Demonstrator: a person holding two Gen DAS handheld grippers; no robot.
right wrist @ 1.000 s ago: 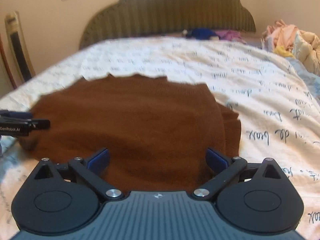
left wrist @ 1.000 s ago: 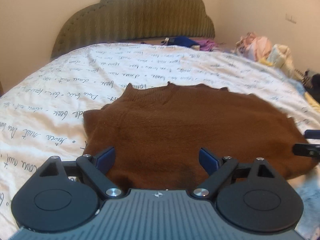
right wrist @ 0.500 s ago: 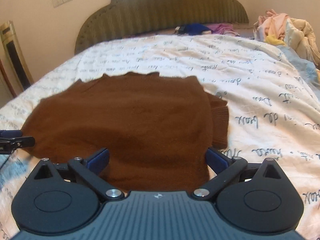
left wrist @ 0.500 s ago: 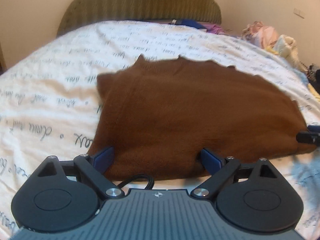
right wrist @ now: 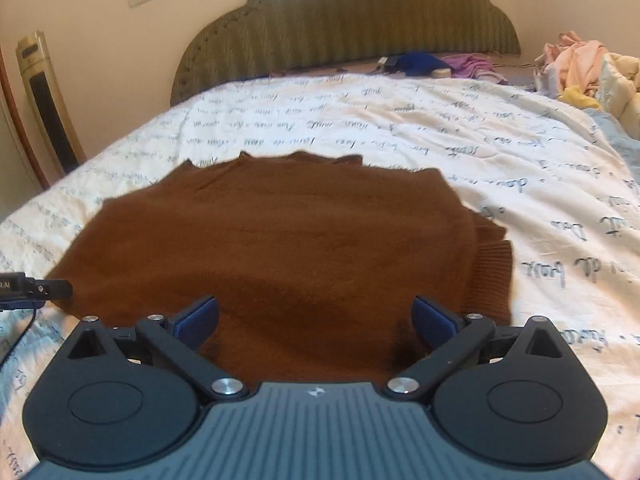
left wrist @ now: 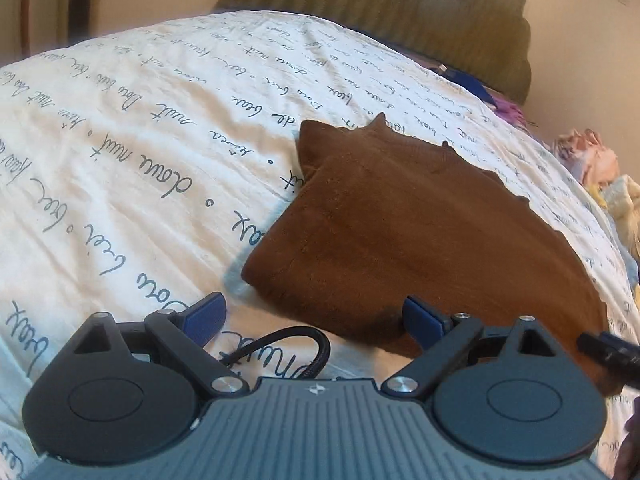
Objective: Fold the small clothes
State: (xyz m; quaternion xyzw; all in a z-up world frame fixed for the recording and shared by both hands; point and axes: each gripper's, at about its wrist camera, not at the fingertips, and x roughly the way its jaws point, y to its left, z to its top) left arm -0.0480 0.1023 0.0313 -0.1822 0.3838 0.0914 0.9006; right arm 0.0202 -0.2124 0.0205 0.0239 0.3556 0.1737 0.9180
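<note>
Sweater, brown and folded, lies flat on the white bed cover with writing on it. In the right wrist view it fills the middle of the frame. Its near edge runs down under the right gripper, between the two blue pads. The jaws are spread wide and hold nothing. A ribbed cuff sticks out at the sweater's right side, just above the right pad. At the left edge of the frame the tip of the left gripper sits next to the sweater's left edge.

In the left wrist view the sweater sits right of the middle. Its near corner lies between the pads of the left gripper, closer to the right pad. These jaws are spread wide too, with nothing in them. A black cable loops just below the sweater's edge. The green headboard stands at the top of the frame, and a pile of clothes sits at the upper right.
</note>
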